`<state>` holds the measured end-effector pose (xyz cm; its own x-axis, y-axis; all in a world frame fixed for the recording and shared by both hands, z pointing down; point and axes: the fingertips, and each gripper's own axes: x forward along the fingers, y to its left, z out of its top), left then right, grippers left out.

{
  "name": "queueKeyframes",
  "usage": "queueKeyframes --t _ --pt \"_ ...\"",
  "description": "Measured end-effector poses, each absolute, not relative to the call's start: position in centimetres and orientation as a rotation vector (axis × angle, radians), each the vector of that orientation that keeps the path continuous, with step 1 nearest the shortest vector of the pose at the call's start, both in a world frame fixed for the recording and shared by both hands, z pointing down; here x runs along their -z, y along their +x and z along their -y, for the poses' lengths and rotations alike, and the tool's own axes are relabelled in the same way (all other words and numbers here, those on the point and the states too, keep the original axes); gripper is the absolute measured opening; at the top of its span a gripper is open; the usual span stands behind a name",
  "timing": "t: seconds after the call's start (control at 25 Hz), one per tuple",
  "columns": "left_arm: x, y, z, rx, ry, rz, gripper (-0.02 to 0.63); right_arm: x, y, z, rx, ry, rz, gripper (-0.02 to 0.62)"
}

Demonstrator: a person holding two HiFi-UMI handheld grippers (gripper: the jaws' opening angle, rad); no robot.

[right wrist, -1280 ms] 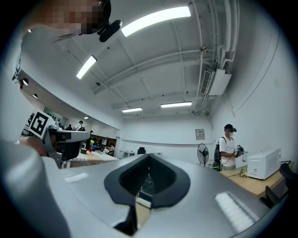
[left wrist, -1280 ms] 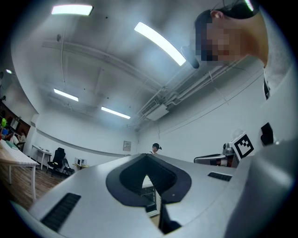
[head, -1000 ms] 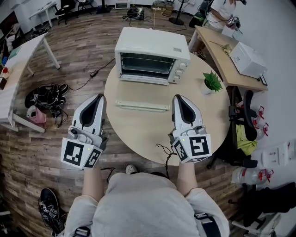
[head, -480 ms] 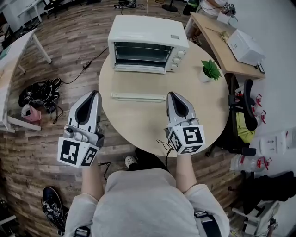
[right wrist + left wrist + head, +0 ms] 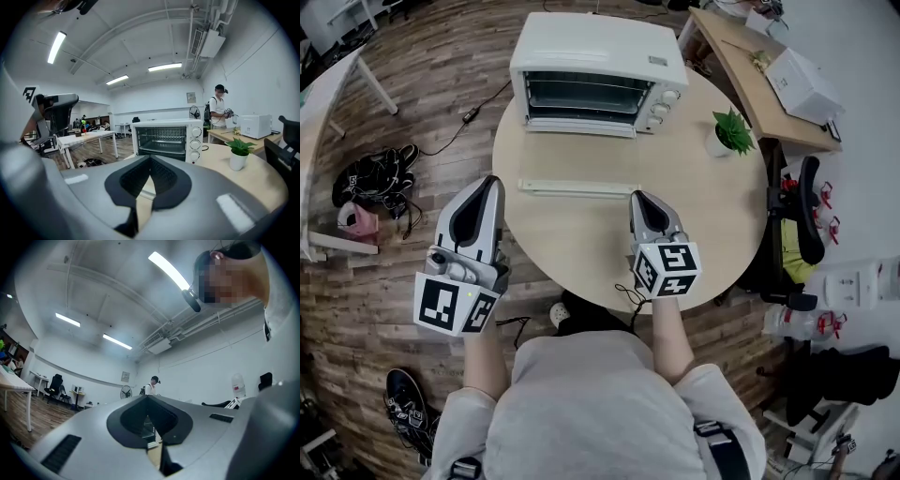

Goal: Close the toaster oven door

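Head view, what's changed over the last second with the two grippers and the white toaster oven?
The right gripper has sunk toward the round beige table, its tip now near the right end of the open glass oven door. The left gripper barely shifted. Both stay shut and empty; the white toaster oven and its door are unmoved.

Looked like an open-plan office-lab. Exposed ceiling pipework (image 5: 192, 33), strip lights (image 5: 165, 67), wood-plank floor (image 5: 422, 103), white desks (image 5: 89, 136), an office chair (image 5: 806, 225) and a pedestal fan (image 5: 195, 112) were all there. A person (image 5: 218, 110) in headgear stood working at a side desk (image 5: 764, 112).
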<state>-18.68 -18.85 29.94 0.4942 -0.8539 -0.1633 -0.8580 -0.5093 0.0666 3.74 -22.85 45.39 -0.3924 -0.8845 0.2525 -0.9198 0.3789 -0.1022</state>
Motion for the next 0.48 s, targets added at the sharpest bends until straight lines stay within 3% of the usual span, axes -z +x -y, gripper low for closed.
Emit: queueKeyframes --t 0.48 --pt "-32.2 -17.3 22.1 -0.211 -2.742 -1.560 0.006 -55.8 4.5 25.3 -0.608 1.523 2.313 0.012"
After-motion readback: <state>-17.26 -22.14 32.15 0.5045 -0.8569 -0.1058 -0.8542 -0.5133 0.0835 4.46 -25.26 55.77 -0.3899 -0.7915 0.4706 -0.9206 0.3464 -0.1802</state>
